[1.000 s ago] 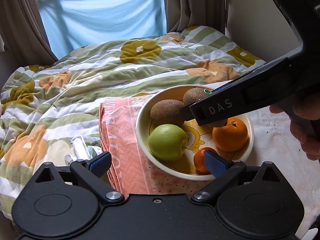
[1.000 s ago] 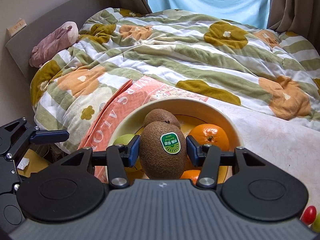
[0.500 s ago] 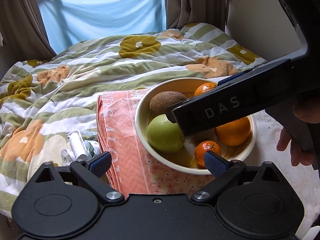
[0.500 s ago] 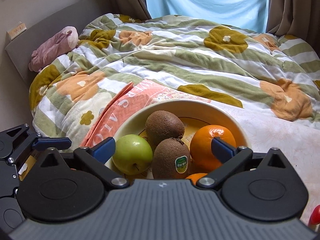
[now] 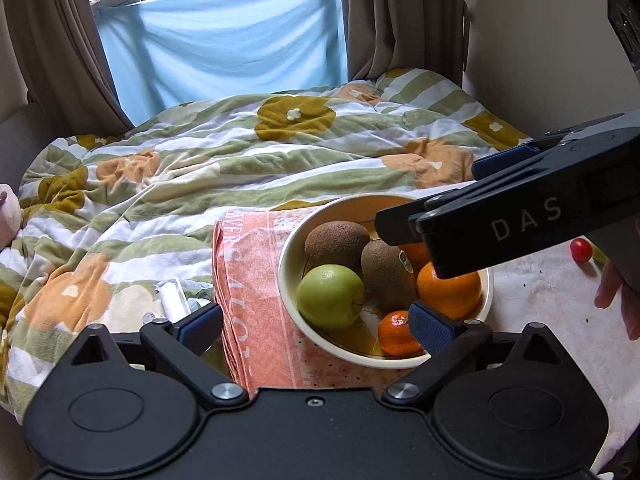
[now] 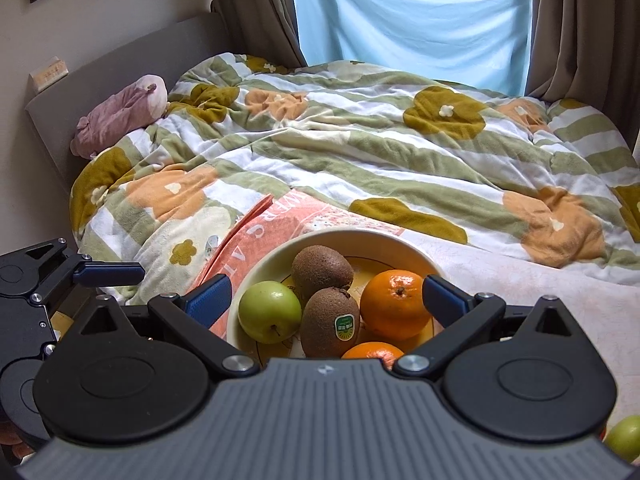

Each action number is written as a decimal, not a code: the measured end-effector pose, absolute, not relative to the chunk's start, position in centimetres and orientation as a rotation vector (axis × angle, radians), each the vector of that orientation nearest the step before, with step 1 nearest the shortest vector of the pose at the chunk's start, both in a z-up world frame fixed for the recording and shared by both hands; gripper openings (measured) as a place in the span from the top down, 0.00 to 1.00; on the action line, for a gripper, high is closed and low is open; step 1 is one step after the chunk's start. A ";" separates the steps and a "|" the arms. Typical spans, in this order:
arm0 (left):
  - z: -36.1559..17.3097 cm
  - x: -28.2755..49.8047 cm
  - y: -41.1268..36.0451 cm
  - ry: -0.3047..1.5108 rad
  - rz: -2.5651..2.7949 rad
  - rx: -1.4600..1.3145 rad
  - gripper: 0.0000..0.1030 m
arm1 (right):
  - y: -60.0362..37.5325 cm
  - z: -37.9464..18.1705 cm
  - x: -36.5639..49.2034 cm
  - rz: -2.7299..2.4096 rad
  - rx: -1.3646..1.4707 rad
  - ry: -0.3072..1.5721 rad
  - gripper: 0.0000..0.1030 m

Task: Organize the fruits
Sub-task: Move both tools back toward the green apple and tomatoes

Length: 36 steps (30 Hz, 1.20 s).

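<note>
Gaping wide, the right gripper (image 6: 326, 298) hangs over the bowl (image 6: 276, 254); inside lie two kiwis (image 6: 329, 322), an apple (image 6: 269, 312) and oranges (image 6: 394, 304); the left gripper (image 5: 316, 324), also wide, holds nothing.

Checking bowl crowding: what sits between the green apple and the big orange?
The stickered brown kiwi stands between green apple and large orange, clearest in the right wrist view.

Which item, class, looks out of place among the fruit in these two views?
A cherry tomato lies loose on the white cloth, outside the bowl that holds the kiwis, the apple and the oranges. A green fruit also sits apart at the right wrist view's lower corner.
</note>
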<state>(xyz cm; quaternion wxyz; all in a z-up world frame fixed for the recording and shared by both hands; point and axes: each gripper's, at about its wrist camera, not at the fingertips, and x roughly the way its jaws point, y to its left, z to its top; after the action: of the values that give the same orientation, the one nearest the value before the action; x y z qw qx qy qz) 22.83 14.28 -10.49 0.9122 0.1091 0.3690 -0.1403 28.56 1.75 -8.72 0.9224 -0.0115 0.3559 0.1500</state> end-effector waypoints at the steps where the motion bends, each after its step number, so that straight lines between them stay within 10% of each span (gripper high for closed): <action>1: -10.1 22.5 14.1 0.760 -0.282 0.212 0.02 | 1.3 -8.2 28.1 0.308 -0.024 0.728 0.00; 36: -7.8 14.6 -4.4 0.718 -0.396 0.145 0.03 | -25.0 -6.0 11.5 -0.015 -0.017 0.691 0.00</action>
<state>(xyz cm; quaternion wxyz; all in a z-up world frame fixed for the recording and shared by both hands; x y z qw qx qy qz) 14.56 -4.43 -7.79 0.9145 0.0706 0.3487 -0.1925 11.48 -24.95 -5.96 0.9408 -0.0082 0.3387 -0.0072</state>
